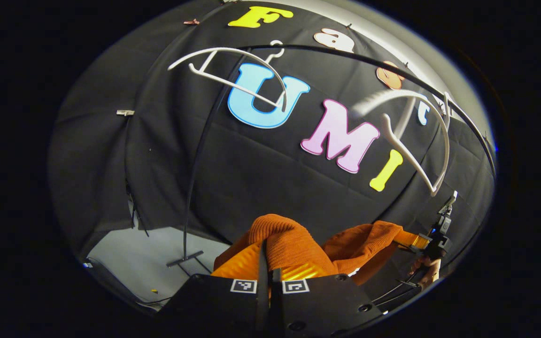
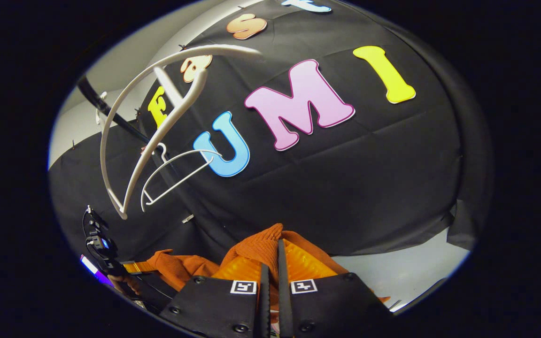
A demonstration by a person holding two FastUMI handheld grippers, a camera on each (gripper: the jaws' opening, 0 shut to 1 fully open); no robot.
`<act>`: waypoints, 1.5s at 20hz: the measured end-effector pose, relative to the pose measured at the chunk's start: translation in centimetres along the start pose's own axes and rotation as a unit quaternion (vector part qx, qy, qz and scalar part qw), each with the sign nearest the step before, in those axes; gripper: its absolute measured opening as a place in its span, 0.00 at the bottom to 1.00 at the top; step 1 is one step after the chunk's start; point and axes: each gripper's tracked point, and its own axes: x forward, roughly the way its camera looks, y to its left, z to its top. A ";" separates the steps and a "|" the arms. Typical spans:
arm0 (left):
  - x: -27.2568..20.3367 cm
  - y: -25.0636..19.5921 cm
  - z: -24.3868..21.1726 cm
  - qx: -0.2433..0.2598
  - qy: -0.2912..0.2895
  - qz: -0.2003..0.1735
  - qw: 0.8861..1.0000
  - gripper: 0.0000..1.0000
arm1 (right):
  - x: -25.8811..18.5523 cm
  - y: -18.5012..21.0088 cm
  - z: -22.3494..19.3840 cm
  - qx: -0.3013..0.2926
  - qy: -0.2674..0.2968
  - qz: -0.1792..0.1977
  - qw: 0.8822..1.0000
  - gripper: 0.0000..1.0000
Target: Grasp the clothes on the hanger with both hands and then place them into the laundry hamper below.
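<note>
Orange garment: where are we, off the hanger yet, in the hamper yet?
Done: the orange garment is off; both white hangers hang bare on the rail. In hand: left gripper and right gripper are each shut on it. Left: lowering it into the hamper.

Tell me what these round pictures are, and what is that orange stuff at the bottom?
A person holds a grabbing tool in each hand, and a small camera rides on each tool, looking forward. One picture comes from the left gripper, the other from the right gripper. The orange stuff is a knitted garment. Each tool's jaws are closed on a fold of it, so both hold it together. In the left gripper view you can see the other tool farther off, pinching the garment's far end. Above hang two bare white hangers on a dark rail. The garment is off the hanger and should go into a hamper next.
</note>
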 end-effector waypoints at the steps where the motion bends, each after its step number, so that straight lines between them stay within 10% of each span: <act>1: -0.2 -0.5 -0.8 -0.003 0.008 -0.004 1.000 0.06 | -0.3 0.3 -0.7 -0.005 0.006 -0.002 1.000 0.12; 14: 0.8 -10.0 -7.6 0.074 0.082 -0.072 0.991 0.05 | -1.4 8.1 -11.7 -0.046 0.132 0.022 0.990 0.12; 26: 3.0 -8.2 -14.1 0.077 0.189 0.001 0.979 0.14 | -2.1 3.7 -16.3 -0.168 0.237 -0.050 0.956 0.19; 28: 3.0 -6.6 -14.5 0.076 0.194 0.027 0.978 0.14 | -1.7 4.0 -15.6 -0.163 0.226 -0.041 0.959 0.49; 30: 3.6 -4.9 -15.0 0.087 0.195 0.045 0.976 0.56 | -1.7 3.0 -15.0 -0.181 0.224 -0.051 0.956 0.87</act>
